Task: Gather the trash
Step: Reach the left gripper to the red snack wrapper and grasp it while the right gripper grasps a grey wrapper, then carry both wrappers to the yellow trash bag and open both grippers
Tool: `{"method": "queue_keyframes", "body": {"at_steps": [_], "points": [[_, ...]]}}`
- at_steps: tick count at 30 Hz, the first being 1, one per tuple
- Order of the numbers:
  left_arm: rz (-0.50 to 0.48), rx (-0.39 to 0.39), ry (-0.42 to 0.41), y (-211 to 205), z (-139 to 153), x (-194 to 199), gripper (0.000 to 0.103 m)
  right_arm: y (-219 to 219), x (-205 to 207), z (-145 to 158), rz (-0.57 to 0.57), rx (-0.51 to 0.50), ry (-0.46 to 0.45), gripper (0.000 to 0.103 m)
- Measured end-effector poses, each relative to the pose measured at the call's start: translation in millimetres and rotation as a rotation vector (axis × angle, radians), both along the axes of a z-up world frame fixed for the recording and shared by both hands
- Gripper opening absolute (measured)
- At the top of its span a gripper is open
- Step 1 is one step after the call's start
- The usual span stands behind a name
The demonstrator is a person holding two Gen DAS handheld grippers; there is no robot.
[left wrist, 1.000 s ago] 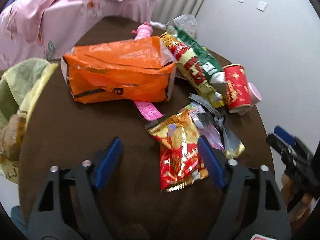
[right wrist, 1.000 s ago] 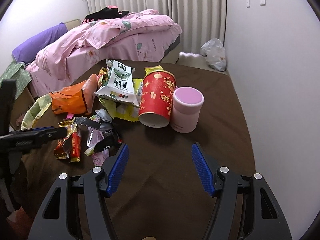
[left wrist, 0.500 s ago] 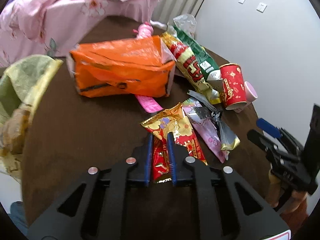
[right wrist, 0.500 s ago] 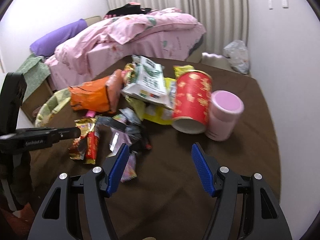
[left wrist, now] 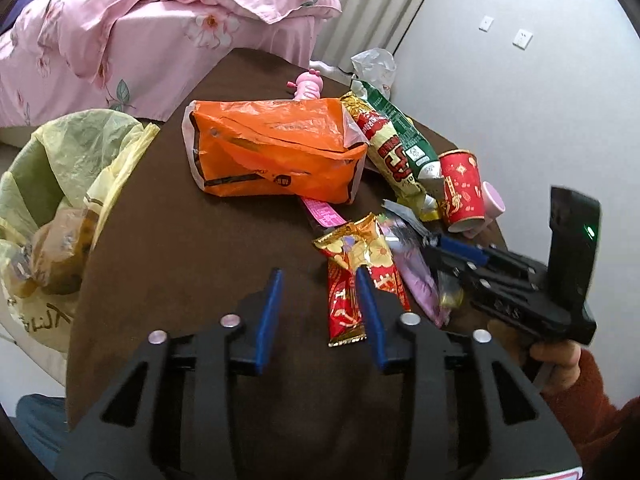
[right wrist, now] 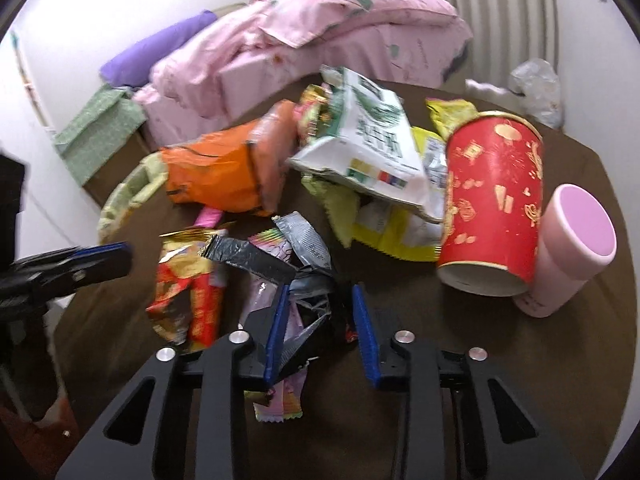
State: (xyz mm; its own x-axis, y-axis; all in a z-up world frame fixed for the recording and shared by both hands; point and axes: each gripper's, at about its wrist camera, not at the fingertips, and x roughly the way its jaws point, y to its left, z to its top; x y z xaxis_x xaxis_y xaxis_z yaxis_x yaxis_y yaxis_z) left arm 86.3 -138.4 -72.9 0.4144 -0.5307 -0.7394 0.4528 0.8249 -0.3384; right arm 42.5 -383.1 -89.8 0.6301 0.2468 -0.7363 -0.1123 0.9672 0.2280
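The left gripper (left wrist: 318, 308) has just been opening; its jaws stand partly apart over bare table, the red-and-gold wrapper (left wrist: 348, 276) just beside the right finger, unheld. The right gripper (right wrist: 320, 328) has just been closing, narrow around crumpled silver and pink wrappers (right wrist: 304, 304); whether the pads press them I cannot tell. One orange bag (left wrist: 272, 156), one red cup (right wrist: 488, 208) and one pink cup (right wrist: 568, 256), touching. The brown table (left wrist: 168, 248) is free at left, beside the yellow-lined bin (left wrist: 60, 184)

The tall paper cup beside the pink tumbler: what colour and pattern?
The paper cup is red with gold festive motifs; clearest in the right wrist view.
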Motion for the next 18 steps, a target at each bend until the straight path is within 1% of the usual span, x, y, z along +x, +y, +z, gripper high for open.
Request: {"method": "queue_keyframes", "body": {"at_steps": [2,7,10,11,12,13,16,18], "points": [[0.000,-0.002,0.008,-6,-2,4,0.043,-1,-9,4,-0.018,-0.033,-0.010,0.029],[0.012,0.019,0.043,-23,-12,19,0.044,-11,-34,14,-0.074,-0.063,-0.037,0.028],[0.029,0.023,0.099,-30,-22,28,0.043,-16,-43,17,-0.094,-0.079,-0.044,0.028],[0.025,0.015,0.109,-31,-23,29,0.040,-17,-44,18,-0.097,-0.078,-0.044,0.028],[0.016,0.013,0.106,-32,-23,27,0.024,-18,-45,19,-0.101,-0.077,-0.045,0.028],[0.003,0.016,0.103,-33,-23,26,0.019,-20,-46,20,-0.102,-0.077,-0.047,0.028],[-0.006,0.031,0.057,-30,-15,17,0.015,-19,-48,27,-0.103,-0.077,-0.064,0.028],[0.003,0.030,0.025,-23,-7,11,0.015,-17,-49,33,-0.100,-0.079,-0.080,0.028]]}}
